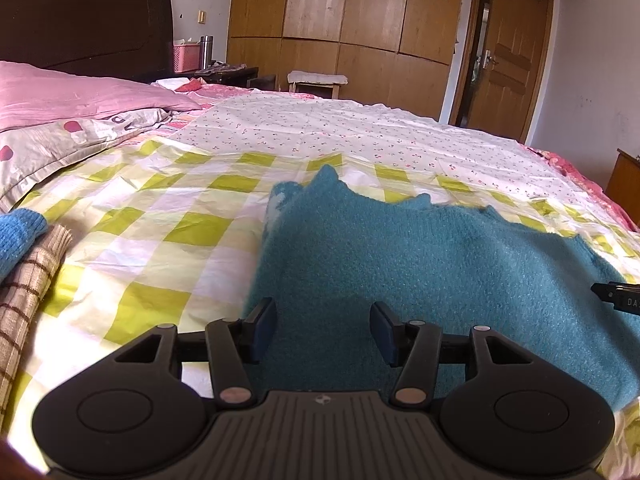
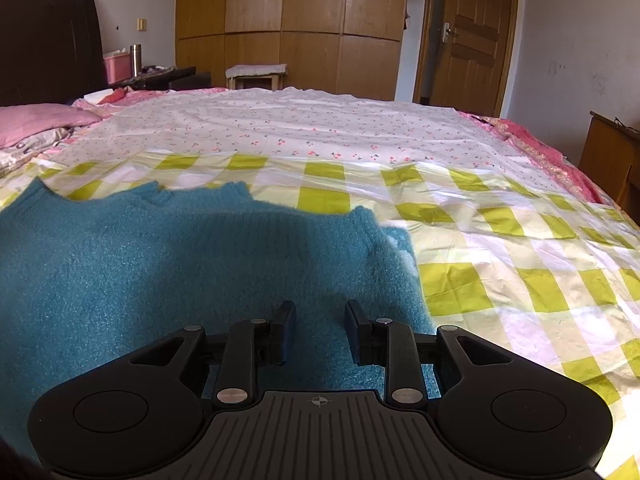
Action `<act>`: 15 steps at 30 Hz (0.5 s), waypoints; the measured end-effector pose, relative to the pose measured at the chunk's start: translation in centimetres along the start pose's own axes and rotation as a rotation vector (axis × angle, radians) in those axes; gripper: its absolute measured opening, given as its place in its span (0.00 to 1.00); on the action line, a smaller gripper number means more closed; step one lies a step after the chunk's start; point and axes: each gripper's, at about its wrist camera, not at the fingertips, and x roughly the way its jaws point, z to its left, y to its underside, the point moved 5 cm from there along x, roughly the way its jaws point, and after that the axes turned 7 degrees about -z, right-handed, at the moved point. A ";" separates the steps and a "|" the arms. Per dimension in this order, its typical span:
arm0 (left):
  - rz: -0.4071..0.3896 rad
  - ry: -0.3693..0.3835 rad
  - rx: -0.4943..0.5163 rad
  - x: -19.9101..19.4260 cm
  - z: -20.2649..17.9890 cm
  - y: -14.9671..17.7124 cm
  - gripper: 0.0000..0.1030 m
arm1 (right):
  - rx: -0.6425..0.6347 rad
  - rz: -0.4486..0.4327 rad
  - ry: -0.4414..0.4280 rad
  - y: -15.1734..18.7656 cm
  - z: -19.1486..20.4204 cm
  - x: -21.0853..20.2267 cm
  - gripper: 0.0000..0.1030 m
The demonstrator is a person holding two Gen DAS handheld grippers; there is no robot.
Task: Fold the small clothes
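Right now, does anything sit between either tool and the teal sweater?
Nothing visible does. The left tool and right tool, both open, hang directly over the teal sweater spread on the checked sheet, with only knit between their fingers.

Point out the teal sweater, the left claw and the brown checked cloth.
teal sweater (image 1: 420,256): left wrist view, middle of the knit.
left claw (image 1: 323,332): left wrist view, gap midway between its fingertips.
brown checked cloth (image 1: 28,292): left wrist view, its folded edge.

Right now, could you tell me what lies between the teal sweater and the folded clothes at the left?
Only bare checked sheet separates the teal sweater from the folded clothes, in the left wrist view.
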 end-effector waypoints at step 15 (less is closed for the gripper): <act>0.013 0.019 0.003 -0.5 0.1 0.0 0.57 | -0.016 -0.013 -0.010 -0.6 2.2 -2.4 0.27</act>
